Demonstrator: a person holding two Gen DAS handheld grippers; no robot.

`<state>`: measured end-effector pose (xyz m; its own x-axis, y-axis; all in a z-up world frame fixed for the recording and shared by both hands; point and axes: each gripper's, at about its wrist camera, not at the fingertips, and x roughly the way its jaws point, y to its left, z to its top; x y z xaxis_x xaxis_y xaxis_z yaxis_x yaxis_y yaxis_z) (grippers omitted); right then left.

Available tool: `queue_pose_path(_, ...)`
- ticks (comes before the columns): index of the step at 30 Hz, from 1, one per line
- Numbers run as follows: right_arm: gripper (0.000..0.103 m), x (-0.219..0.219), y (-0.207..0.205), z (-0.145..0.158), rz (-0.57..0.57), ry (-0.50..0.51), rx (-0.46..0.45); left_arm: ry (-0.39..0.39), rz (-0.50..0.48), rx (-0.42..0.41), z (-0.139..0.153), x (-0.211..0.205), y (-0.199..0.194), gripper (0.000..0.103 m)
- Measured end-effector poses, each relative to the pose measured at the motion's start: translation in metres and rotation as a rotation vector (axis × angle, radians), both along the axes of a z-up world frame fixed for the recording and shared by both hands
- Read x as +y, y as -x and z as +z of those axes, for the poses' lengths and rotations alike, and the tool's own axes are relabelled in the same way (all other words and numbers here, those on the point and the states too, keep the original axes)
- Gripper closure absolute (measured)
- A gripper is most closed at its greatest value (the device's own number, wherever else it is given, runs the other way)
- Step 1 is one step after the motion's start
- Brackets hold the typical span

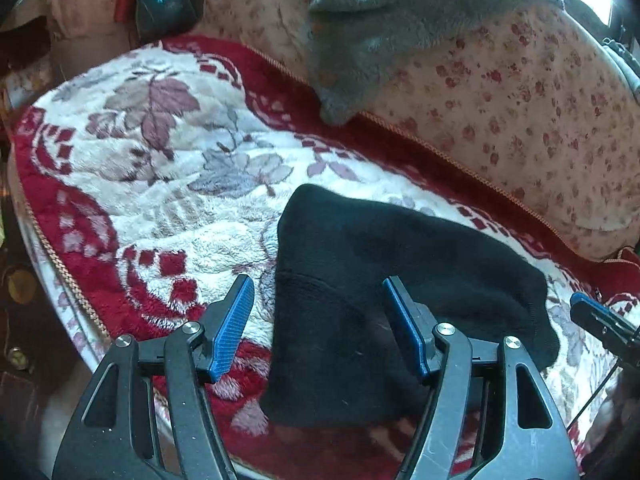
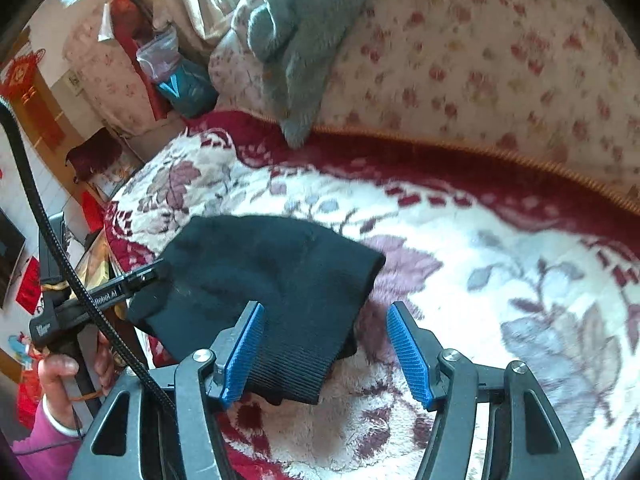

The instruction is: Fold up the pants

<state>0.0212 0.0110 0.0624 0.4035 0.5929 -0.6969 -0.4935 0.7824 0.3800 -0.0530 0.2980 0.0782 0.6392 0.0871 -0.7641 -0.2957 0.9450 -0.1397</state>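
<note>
Lying folded on the red-and-white floral blanket [image 1: 168, 168], the black pants [image 1: 360, 300] sit in front of the flowered cushion [image 1: 520, 120], on which a grey plush throw [image 1: 380, 32] is draped. Left gripper [image 1: 318, 320] and right gripper [image 2: 326, 354] both hover over the pants, fingers spread apart and holding nothing.

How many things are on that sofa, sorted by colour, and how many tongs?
Black: 1, the pants
Grey: 1, the fluffy throw
Red and white: 1, the blanket
Tongs: 2, left tongs, right tongs
Total: 5
</note>
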Motion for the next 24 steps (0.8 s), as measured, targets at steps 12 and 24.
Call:
queue_pose_path(12, 0.041, 0.041, 0.027, 0.011, -0.005, 0.069, -0.089, -0.112, 0.068, -0.067, 0.021, -0.032, 0.028, 0.036)
queue_pose_path(24, 0.038, 0.051, 0.034, 0.005, 0.004, 0.074, -0.083, -0.126, 0.089, -0.057, 0.021, -0.038, 0.035, 0.036)
